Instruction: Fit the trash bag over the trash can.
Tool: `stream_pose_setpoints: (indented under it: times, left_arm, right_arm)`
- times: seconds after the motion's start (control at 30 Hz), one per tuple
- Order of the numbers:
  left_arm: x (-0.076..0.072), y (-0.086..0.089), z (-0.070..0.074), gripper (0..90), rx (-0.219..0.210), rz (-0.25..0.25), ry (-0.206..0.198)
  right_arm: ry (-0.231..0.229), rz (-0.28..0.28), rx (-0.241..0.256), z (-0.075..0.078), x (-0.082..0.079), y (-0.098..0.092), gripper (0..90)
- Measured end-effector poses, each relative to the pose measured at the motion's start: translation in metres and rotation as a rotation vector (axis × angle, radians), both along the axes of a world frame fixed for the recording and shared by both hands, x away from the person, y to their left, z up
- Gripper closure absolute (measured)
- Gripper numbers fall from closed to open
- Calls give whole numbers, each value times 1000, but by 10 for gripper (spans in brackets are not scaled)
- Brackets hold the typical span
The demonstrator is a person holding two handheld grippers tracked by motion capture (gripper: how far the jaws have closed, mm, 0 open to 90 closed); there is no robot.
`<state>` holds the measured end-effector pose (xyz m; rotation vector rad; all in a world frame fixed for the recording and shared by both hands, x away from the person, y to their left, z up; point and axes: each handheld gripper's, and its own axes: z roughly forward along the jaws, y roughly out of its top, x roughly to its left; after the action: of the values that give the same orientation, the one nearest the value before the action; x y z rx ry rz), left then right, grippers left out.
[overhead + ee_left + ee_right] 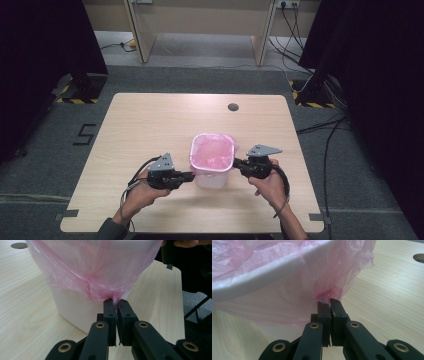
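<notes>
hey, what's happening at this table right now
A person is fitting a pink plastic bag over a small white bin on a wooden table. The left gripper and right gripper are each shut on a pinch of the bag's overhang, on opposite sides of the bin, just below its rim.

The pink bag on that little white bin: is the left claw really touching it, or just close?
Touching. In the left gripper view the left gripper has its jaws shut on a gathered fold of the pink bag, which hangs over the white bin.
</notes>
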<state>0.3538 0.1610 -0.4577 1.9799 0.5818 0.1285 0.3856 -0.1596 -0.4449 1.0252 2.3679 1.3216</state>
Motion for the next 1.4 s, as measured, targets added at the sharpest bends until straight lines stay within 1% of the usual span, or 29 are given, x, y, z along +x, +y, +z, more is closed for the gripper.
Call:
stream_pose_setpoints:
  times: [0.03,0.07,0.1,0.13,0.17,0.2,0.23,0.3,0.33,0.37,0.4,0.43,0.53,0.6,0.63,0.67,0.7,0.73,0.8,0.83,0.9,1.0,1.07,1.1,1.13,1.17,1.23,1.37,1.4]
  left_arm:
    - [0,-1,0,857,2,-2,1]
    - [0,-1,0,849,4,-1,0]
    - [-1,-1,1,833,10,3,-2]
    - [-1,-1,1,804,10,3,-2]
    - [-2,-2,1,804,15,5,-5]
    - [-3,-2,1,777,18,5,-6]
    - [-3,-3,1,732,32,5,-5]
    - [-2,-4,-1,717,38,9,-3]
    - [-2,-4,-1,709,38,9,-3]
    - [-2,-4,-2,701,39,13,-1]
    - [-2,-4,-2,693,39,13,-1]
    - [-2,-4,-1,679,43,16,0]
    - [-3,-3,1,612,38,24,-3]
    - [-3,0,6,582,24,40,-6]
    - [-4,1,8,556,18,49,-9]
    - [-4,1,8,529,18,49,-9]
    - [-6,6,13,522,7,59,-13]
    - [-6,6,13,520,7,59,-13]
    - [-10,13,19,495,-3,72,-25]
    - [-11,15,20,474,-10,84,-23]
    - [-11,18,22,394,-29,121,-9]
    - [-9,17,23,371,-30,130,-25]
    - [-8,15,23,381,-31,128,-25]
    - [-6,10,22,396,-19,113,-34]
    - [-6,10,22,408,-19,113,-34]
    - [-3,5,21,432,-9,99,-43]
    - [-2,3,20,473,-3,92,-46]
    - [1,-2,16,495,9,84,-37]
    - [1,-2,16,507,9,84,-37]
  right_arm:
    - [7,-7,7,-1,3,0,844]
    - [7,-16,1,0,4,0,769]
    - [-4,-12,-20,1,5,-2,684]
    - [-4,-12,-20,1,5,-2,684]
    - [3,-11,-19,4,5,-4,629]
    - [19,-5,3,7,5,-8,590]
    - [7,2,-13,14,2,-11,582]
    - [-14,9,-39,22,-3,-12,544]
    - [-14,9,-39,22,-3,-12,544]
    - [-28,4,-22,31,-7,-14,503]
    - [-28,4,-22,31,-7,-14,503]
    - [-51,6,-14,41,-10,-17,486]
    - [-104,-11,26,58,-10,-22,480]
    - [-131,-37,45,65,-4,-23,483]
    - [-132,-43,44,67,1,-23,485]
    - [-132,-43,44,67,1,-23,485]
    - [-120,-49,59,66,9,-20,492]
    - [-111,-46,66,64,13,-18,493]
    - [-100,-39,66,61,19,-14,503]
    - [-98,-36,68,59,22,-12,514]
    - [-97,-40,74,57,26,-10,577]
    - [-96,-49,84,57,31,-10,693]
    - [-97,-43,80,56,36,-12,766]
    - [-94,-38,68,55,38,-12,806]
    - [-94,-38,68,55,38,-12,806]
    - [-93,-28,35,51,43,-11,847]
    - [-87,-27,7,46,47,-10,870]
    - [-60,-21,-33,29,57,-5,896]
    - [-60,-21,-33,29,57,-5,896]
